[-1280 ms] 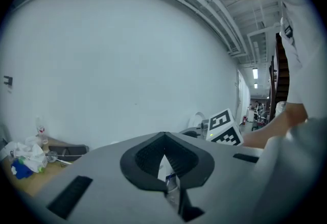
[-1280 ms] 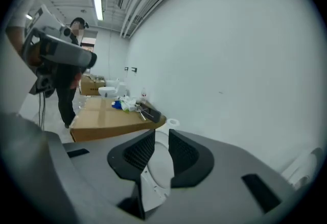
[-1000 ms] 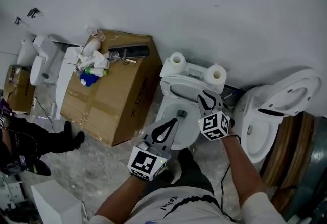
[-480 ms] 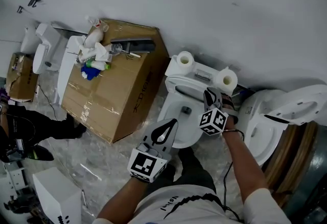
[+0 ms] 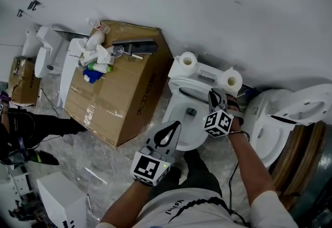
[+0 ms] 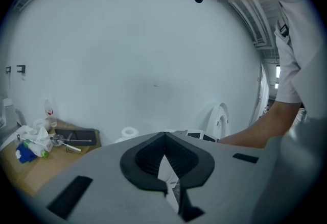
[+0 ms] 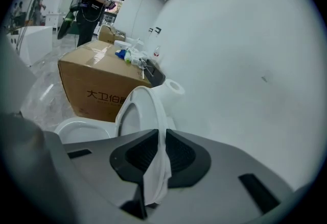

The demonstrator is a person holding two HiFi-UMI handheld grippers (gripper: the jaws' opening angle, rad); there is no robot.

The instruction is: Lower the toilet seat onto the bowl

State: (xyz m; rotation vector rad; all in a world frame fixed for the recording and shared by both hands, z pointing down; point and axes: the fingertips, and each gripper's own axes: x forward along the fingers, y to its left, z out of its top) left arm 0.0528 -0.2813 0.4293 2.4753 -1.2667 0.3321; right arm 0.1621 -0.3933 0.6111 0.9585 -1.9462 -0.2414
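A white toilet stands in the middle of the head view, its bowl (image 5: 179,131) open toward me. Its white seat (image 5: 188,91) is raised and leans back toward the tank. My right gripper (image 5: 217,98) is at the seat's right edge. In the right gripper view the seat's rim (image 7: 137,108) runs between the dark pads, and the right gripper (image 7: 158,159) is shut on it. My left gripper (image 5: 168,131) hovers over the bowl's front left. The left gripper (image 6: 166,172) points at the wall with its jaws shut and nothing held.
Two toilet paper rolls (image 5: 188,59) (image 5: 232,80) sit on the tank. A big cardboard box (image 5: 116,92) with bottles and clutter on top stands left of the toilet. Another toilet (image 5: 275,118) with a raised lid is close on the right. A person (image 5: 21,133) stands at far left.
My right gripper has shifted slightly up toward the tank with the seat's edge in it. The left gripper has barely moved. The head view has drifted a little.
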